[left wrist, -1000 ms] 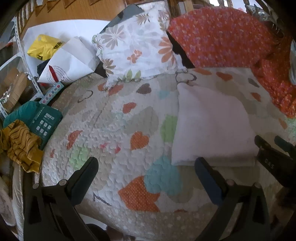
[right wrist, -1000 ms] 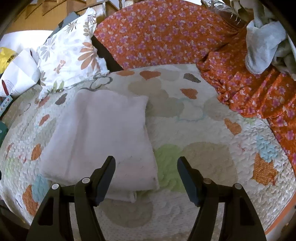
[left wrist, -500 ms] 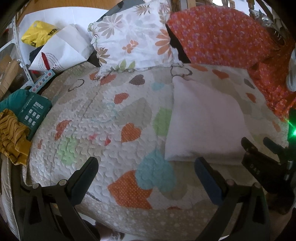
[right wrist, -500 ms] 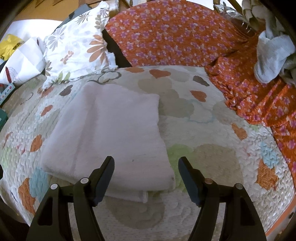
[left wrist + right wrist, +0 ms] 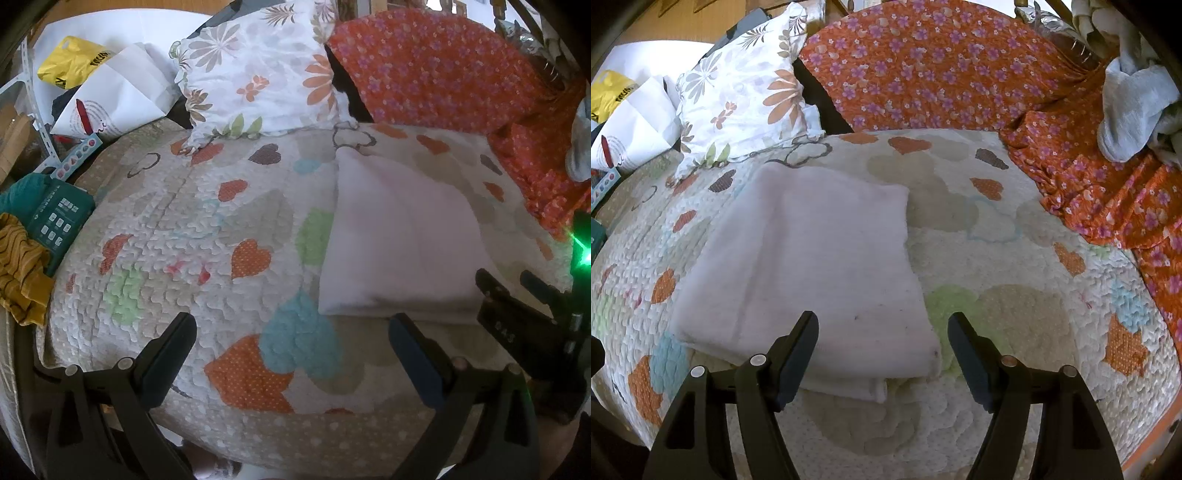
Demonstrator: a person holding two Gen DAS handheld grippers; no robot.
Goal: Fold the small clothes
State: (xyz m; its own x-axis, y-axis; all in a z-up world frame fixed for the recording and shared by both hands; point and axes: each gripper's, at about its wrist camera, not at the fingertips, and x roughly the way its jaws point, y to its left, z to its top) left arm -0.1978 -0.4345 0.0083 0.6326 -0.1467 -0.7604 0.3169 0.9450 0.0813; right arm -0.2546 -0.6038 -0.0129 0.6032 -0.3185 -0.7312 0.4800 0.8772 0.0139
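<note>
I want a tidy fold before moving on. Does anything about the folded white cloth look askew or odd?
Slightly. On the white cloth, the near edge is uneven: a lower layer sticks out past the top layer near the right gripper. A small dark speck marks the top layer. Both grippers are open and hold nothing; the left gripper is over bare quilt.

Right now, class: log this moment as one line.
cloth: folded, on quilt | left gripper: open, empty | right gripper: open, over cloth's near edge

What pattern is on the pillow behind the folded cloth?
The pillow is white with orange and grey flowers, clearest in the left wrist view.
</note>
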